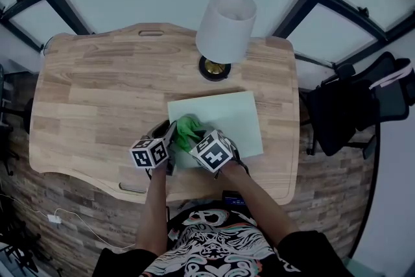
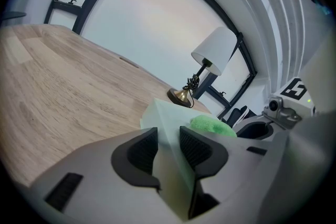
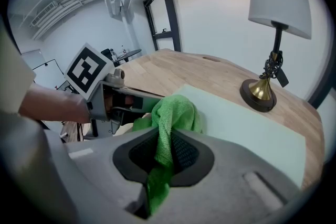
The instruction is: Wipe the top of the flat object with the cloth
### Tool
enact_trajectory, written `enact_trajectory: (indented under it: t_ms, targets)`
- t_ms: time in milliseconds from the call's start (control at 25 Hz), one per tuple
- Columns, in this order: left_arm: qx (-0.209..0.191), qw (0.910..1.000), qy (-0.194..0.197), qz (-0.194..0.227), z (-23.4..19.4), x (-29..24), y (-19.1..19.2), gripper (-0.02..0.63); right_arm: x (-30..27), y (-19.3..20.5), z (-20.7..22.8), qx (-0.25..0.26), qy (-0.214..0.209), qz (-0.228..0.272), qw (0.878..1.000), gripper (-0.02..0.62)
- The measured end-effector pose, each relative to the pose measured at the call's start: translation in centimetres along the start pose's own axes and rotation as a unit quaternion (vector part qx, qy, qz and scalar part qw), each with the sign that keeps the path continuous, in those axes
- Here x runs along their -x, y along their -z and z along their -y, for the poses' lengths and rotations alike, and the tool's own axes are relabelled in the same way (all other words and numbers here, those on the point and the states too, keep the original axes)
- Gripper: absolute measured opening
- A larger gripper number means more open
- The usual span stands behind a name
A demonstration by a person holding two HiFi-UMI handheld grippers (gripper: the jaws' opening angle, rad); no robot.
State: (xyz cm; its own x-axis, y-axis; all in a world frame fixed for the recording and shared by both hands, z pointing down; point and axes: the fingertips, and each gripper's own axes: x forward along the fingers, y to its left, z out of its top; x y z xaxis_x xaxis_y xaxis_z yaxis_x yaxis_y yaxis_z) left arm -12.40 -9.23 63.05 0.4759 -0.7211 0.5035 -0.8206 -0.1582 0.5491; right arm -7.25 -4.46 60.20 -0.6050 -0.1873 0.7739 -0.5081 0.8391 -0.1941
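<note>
1. Table (image 1: 97, 94): light wood-grain top, bare on its left half in the head view.

2. Left gripper (image 2: 168, 144): I read it at the near left corner of the flat object (image 1: 227, 117). In the left gripper view the pale green corner fills the gap between the 2 dark ribbed pads, so the jaws are clamped on that corner at a wide setting.

3. Cloth (image 3: 173, 113): bright green, fluffy weave, bunched into a lump. It sits on the near left part of the flat object, just right of the left gripper.

4. Right gripper (image 3: 167, 147): its jaws are closed on the cloth. A fold runs down between the pads and a tail hangs below them, while the bulk of the cloth bulges out ahead of the fingertips onto the flat object.

5. Flat object: a pale mint-green rectangle with a plain matte top and straight edges. It lies on the near right part of the table, slightly skewed to the table edge.

6. Lamp (image 1: 225, 26): white shade and round brass base, standing upright just beyond the far edge of the flat object.
</note>
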Motion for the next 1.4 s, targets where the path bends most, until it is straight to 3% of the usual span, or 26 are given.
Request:
enact_trajectory:
  t_ms: [1040, 1400]
  targets:
    - [0.007, 0.9998, -0.002, 0.021, -0.3, 0.0, 0.0, 0.130, 0.0, 1.7, -5.0, 0.007, -0.029, -0.004, 1.000, 0.037]
    - [0.005, 0.9998, 0.004, 0.020, -0.2, 0.1, 0.0, 0.130, 0.3, 1.6, -5.0, -0.003, -0.018, 0.022, 1.000, 0.037]
